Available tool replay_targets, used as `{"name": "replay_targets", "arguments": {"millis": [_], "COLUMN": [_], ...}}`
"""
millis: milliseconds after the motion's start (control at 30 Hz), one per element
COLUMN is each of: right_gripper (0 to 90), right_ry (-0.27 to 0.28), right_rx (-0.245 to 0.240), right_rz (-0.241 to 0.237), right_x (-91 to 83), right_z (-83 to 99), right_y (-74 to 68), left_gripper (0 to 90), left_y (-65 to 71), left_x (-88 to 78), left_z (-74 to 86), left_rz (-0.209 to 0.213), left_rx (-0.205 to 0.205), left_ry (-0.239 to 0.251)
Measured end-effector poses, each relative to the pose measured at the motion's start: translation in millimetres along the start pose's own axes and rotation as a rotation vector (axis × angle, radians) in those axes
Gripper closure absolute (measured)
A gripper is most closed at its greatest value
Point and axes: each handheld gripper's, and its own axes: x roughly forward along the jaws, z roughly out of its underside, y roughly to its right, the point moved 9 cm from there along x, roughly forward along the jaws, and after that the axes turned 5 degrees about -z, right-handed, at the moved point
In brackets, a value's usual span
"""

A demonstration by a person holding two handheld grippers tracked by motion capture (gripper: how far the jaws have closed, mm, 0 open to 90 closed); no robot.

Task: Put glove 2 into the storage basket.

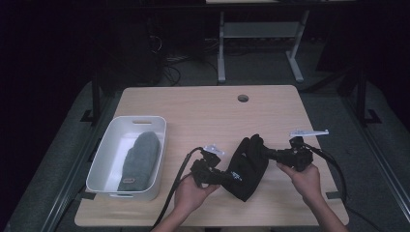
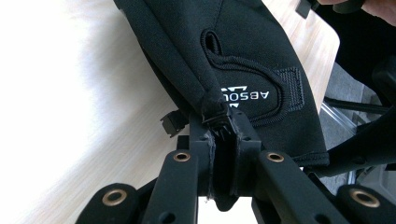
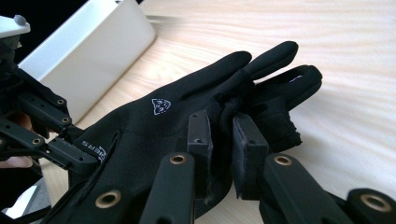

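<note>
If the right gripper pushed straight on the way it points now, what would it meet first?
The right gripper is already shut on the black glove, pointing left across the table. Straight on, past the glove, it would probably meet the left gripper clamped on the cuff end, and beyond that the white bin. Depth is uncertain.

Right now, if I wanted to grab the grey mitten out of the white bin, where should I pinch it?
Probably the cuff end of the grey mitten, coming straight down from above. It lies flat in the white bin, cuff toward you, and the walls block a sideways approach.
</note>
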Motion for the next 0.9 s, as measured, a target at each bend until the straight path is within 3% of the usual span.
{"name": "replay_targets", "arguments": {"millis": [467, 900], "right_gripper": [79.1, 79.1], "right_ry": [0.005, -0.009], "right_rx": [-0.060, -0.099], "right_rz": [-0.062, -0.106], "right_x": [13.3, 31.9], "right_z": [-40.7, -71.6], "right_y": [-38.0, -65.0], "left_gripper": [82.2, 82.0], "left_y": [-6.4, -22.4], "left_x": [-52.4, -85.5], "left_z": [-7.3, -6.6], "left_rz": [-0.032, -0.076], "left_rx": [-0.005, -0.025], "left_ry": [0.070, 0.115]}}
